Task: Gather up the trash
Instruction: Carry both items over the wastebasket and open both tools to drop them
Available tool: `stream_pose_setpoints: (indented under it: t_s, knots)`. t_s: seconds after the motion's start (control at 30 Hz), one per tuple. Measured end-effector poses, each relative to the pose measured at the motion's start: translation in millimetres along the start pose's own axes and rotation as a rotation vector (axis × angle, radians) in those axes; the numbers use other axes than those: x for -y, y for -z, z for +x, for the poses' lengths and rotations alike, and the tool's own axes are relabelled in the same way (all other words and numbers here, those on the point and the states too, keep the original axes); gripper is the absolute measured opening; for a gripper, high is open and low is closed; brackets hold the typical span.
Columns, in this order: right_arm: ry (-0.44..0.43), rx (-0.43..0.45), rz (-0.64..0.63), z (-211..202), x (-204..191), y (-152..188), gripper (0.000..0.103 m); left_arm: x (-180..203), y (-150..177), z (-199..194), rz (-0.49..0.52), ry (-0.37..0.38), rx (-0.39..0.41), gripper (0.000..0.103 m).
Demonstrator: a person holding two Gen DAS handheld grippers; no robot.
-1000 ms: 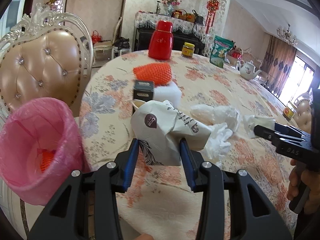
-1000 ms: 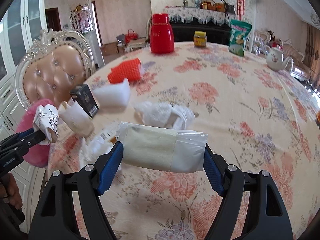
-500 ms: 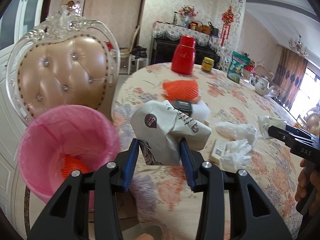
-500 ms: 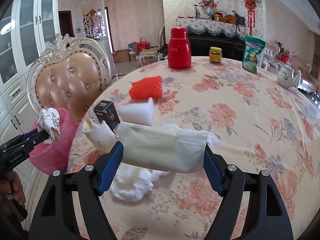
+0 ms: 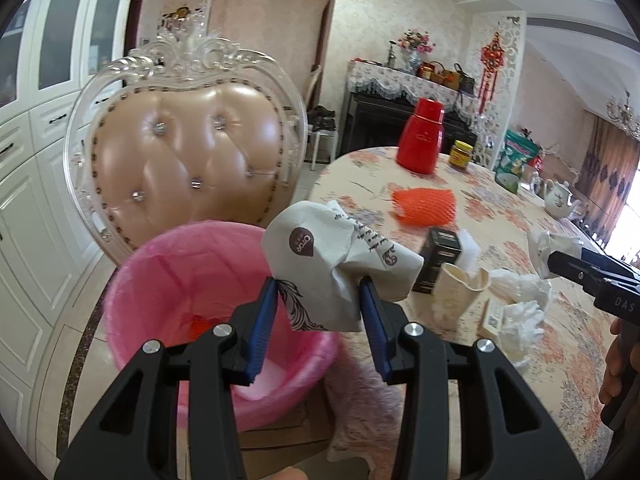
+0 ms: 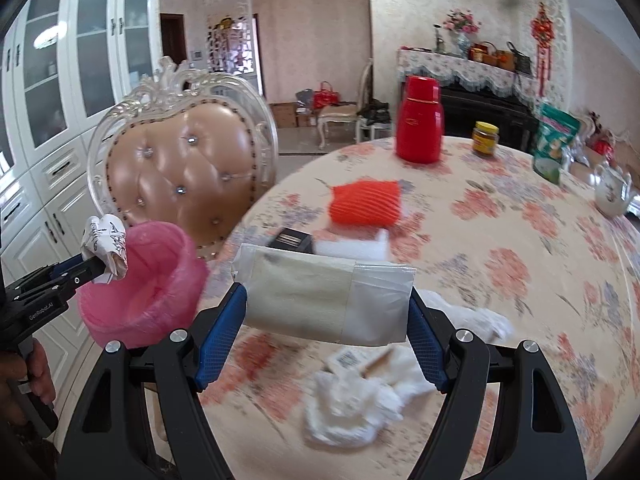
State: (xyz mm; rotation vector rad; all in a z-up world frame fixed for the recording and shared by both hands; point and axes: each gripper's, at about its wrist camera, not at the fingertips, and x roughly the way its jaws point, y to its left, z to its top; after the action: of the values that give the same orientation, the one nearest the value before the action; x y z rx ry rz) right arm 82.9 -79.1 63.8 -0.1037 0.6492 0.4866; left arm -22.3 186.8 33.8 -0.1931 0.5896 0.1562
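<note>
Clearly, the left gripper [image 5: 320, 304] is clamped on a crumpled white printed paper bag [image 5: 332, 256], held just above the rim of the pink-lined round trash bin [image 5: 168, 280] beside the floral-clothed bench [image 5: 500, 216]. Only the left view looks into that bin, where something orange lies. Meanwhile the right view shows the right gripper [image 6: 326, 312] clamped on a flat clear plastic packet with beige paper [image 6: 320, 300] above the bench, near the bin [image 6: 148, 280].

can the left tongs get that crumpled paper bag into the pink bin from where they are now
Probably yes. The left tongs hold the crumpled paper bag right at the rim of the pink bin, whose mouth is open with nothing between them.
</note>
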Motion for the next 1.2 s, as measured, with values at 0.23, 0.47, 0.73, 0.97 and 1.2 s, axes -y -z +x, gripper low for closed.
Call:
stream_pose_setpoints:
  t_s: [0.23, 0.47, 0.73, 0.97, 1.2]
  knots:
    - [-0.057, 0.000, -0.054, 15.6, -41.9, -14.8, 0.073, -36.0, -1.5, -8.4, -0.035, -0.048, 0.008, 0.041]
    - [-0.103, -0.008, -0.095, 30.9, -76.5, -24.2, 0.073, -64.8, -1.3, -14.3, -0.067, -0.087, 0.013, 0.041]
    - [-0.159, -0.022, -0.144, 49.3, -117.4, -32.0, 0.073, -88.4, -0.1, -16.9, -0.092, -0.119, 0.010, 0.041]
    - [-0.206, -0.032, -0.182, 66.5, -147.7, -39.8, 0.073, -102.2, 0.5, -18.0, -0.109, -0.142, 0.008, 0.041]
    - [-0.249, -0.054, -0.204, 85.0, -173.2, -43.3, 0.073, -115.0, 1.3, -18.3, -0.122, -0.159, 0.005, 0.041]
